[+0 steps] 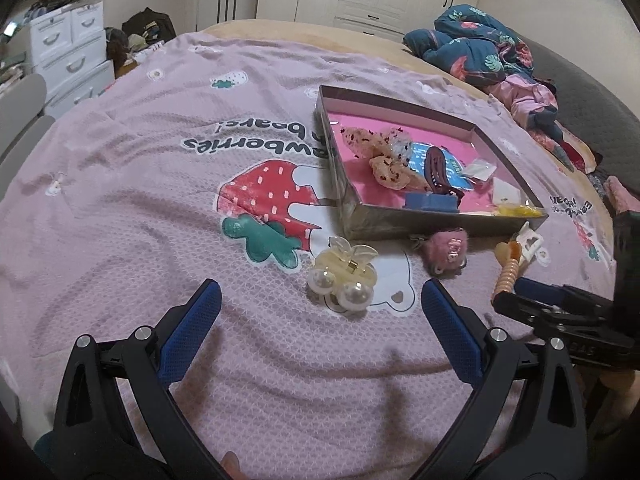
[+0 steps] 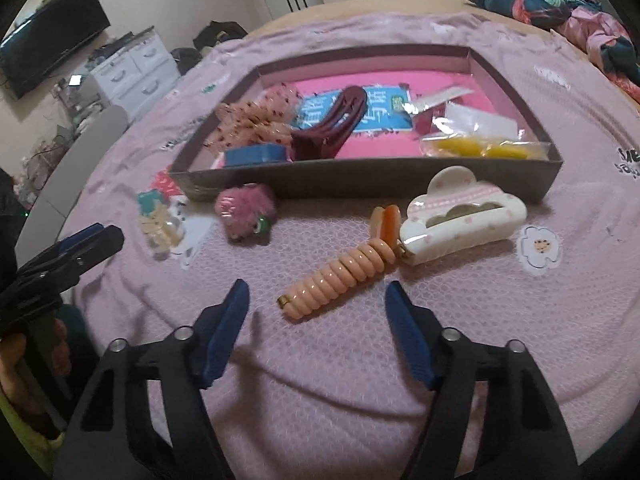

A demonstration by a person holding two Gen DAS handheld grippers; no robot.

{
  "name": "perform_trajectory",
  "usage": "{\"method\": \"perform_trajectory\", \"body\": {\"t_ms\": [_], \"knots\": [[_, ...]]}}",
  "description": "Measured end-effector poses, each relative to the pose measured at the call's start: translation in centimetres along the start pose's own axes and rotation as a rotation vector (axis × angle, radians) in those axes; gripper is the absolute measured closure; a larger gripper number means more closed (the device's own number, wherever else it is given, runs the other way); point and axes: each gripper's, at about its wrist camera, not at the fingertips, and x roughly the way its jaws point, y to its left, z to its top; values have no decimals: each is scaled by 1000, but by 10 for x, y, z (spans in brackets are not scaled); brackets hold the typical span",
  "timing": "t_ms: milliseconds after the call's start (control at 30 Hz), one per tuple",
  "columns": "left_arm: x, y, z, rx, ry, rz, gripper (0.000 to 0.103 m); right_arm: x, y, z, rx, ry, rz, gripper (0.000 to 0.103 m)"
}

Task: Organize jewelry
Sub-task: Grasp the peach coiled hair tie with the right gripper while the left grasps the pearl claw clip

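Bed (image 1: 120, 184) under a pink strawberry blanket carries everything. Landmark is the open box (image 2: 400, 184) with the pink floor, which already holds several hair pieces.

Still loose, all on the near side of the box's front wall:
- white cloud claw clip (image 2: 464, 220), just in front of the wall toward its right end
- peach coil hair tie (image 2: 340, 276), touching the cloud clip's near-left corner
- pink fuzzy clip (image 2: 244, 212), just in front of the wall toward its left end
- pearl claw clip (image 1: 344, 276), further out from the box's left corner

Key relation: the coil's long axis runs diagonally, far end up by the cloud clip near the box, near end with the gold ferrule pointing back toward the right tongs (image 2: 318, 300). Those tongs are spread with nothing between them, and the coil's near end sits just ahead of the gap, roughly centred. The coil lies oblique to the closing line, so my guess is a slight wrist roll would square the pinch across it.

Left tongs (image 1: 320, 300) are also spread and empty, with the pearl clip just ahead of the tips and right of centre.

Right hand is nearer the coil, left nearer the pearl clip.
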Motion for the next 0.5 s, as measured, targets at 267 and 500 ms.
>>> {"method": "perform_trajectory", "body": {"t_ms": [267, 500], "knots": [[25, -5, 4, 10, 49, -33, 23, 10, 1, 5, -21, -27, 10, 76], [43, -15, 12, 57, 69, -27, 64, 1, 5, 1, -48, -33, 45, 84]]}}
